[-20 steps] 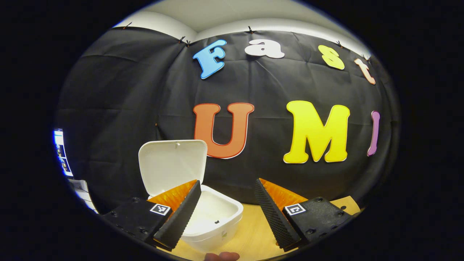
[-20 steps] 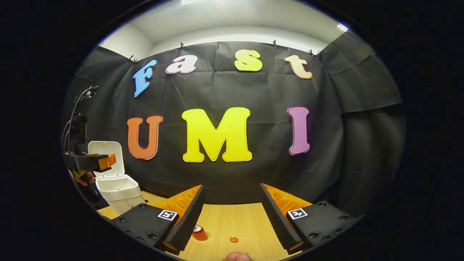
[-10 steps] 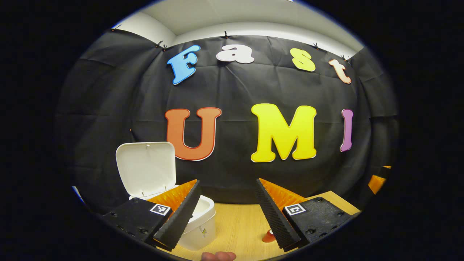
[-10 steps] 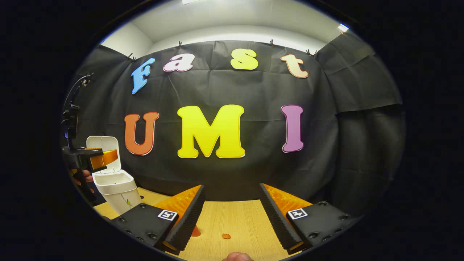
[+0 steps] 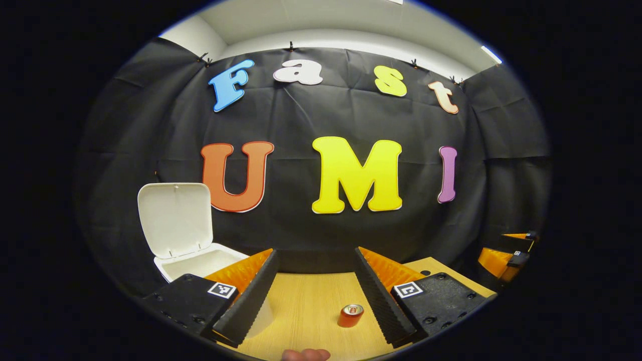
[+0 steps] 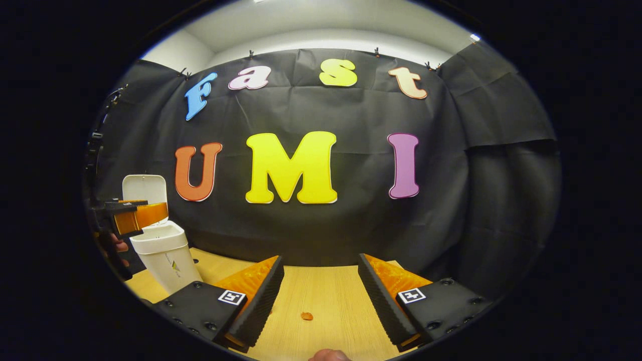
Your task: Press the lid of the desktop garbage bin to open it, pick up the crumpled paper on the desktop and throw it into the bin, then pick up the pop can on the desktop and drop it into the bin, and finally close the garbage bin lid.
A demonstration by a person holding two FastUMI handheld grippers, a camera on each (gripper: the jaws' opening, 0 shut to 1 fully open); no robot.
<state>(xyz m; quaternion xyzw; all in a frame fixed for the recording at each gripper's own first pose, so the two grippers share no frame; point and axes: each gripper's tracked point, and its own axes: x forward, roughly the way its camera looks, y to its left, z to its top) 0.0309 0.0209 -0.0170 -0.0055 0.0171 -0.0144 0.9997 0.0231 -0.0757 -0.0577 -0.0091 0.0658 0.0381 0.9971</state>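
On the table [image 5: 306,301], the red pop can [image 5: 350,316] stands upright.

White bin [image 6: 163,253] stood with lid [image 6: 145,188] raised.
The right gripper [image 6: 317,293], fingers parted, hung over the wooden table [image 6: 326,286]; far left of it, beside the bin, was the left gripper [image 6: 143,215].

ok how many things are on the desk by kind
garbage bin, lid up: 1
pop can: 1
small orange scrap: 1
tongs, left and right, both open, above the desk: 2
total: 5
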